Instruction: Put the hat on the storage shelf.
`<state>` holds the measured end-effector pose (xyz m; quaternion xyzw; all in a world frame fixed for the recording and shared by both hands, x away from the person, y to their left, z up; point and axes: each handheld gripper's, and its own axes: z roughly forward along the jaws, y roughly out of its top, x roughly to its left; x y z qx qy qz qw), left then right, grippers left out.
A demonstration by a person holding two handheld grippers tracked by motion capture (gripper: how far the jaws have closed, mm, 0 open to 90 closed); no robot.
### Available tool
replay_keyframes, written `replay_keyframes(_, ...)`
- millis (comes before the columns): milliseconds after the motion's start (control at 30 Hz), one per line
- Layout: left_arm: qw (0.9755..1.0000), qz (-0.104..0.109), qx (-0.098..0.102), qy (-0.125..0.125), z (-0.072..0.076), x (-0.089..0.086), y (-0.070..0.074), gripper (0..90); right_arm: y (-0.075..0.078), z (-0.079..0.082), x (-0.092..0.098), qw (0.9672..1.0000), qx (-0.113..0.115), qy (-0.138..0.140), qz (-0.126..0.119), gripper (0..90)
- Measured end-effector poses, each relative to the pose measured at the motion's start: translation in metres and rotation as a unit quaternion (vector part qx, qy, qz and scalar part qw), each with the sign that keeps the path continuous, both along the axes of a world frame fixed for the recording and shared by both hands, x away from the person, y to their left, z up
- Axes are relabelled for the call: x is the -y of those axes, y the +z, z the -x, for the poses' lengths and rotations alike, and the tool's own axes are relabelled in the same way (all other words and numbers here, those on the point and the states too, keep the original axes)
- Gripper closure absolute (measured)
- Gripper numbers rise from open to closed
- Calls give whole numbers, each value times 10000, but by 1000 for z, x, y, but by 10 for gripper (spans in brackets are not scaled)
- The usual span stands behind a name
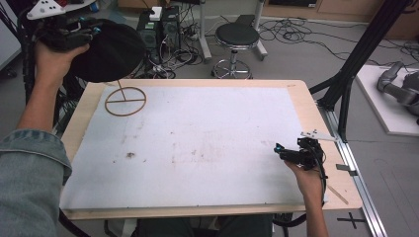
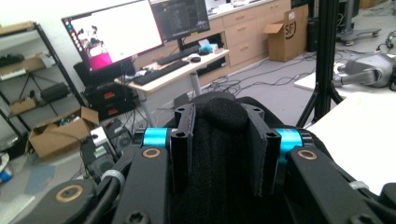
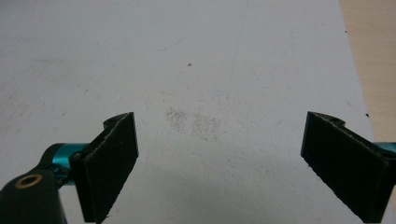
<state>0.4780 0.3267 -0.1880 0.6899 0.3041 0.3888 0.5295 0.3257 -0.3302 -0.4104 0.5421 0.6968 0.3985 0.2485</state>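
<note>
Above the far left corner of the white mat (image 1: 197,143), the left gripper (image 1: 74,30) is held up off the table in the person's left hand (image 1: 52,59), its jaws clamped on a black fabric hat (image 1: 111,49); in the left gripper view the dark cloth (image 2: 224,140) bulges up between the two black pads (image 2: 183,144), which press on it from both sides. Just under the hat, on the mat's far left corner, stands a thin wooden ring stand (image 1: 125,101), a hoop with a crossbar and a slim upright stem. At the mat's near right edge, the right gripper (image 1: 291,154) rests low in the person's right hand (image 1: 309,180), its jaws wide apart over bare, lightly smudged mat (image 3: 196,121) and gripping nothing.
</note>
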Motion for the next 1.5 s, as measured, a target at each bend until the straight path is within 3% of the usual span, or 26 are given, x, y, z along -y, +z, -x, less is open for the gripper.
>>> replay_keyframes(433, 9996, -44, -258, 144, -14, -2, -35, 666, -1, -1, 0, 10000, -10, -12, 10, 107)
replay_keyframes(533, 9994, 36, -296, 150, -16, -2, -40, 666, -1, -1, 0, 10000, -21, -7, -1, 108)
replay_keyframes(700, 9993, 15, -324, 198, -19, -3, -46, 662, -2, -1, 0, 10000, -26, 10, 15, 108)
replay_keyframes(867, 9988, -136, -378, 283, -22, 1, -52, 646, -3, -1, 0, 10000, -25, 27, 40, 107)
replay_keyframes(1033, 9988, -59, -418, 229, -25, 0, -60, 633, -3, -1, 0, 10000, -11, 31, 48, 108)
replay_keyframes(1267, 9988, -182, -405, 197, -25, 1, -62, 571, -3, -1, -1, 10000, -31, 18, 23, 107)
replay_keyframes(1500, 9988, -155, -435, 156, -24, 2, -61, 519, -2, 0, 0, 10000, -8, -4, -9, 108)
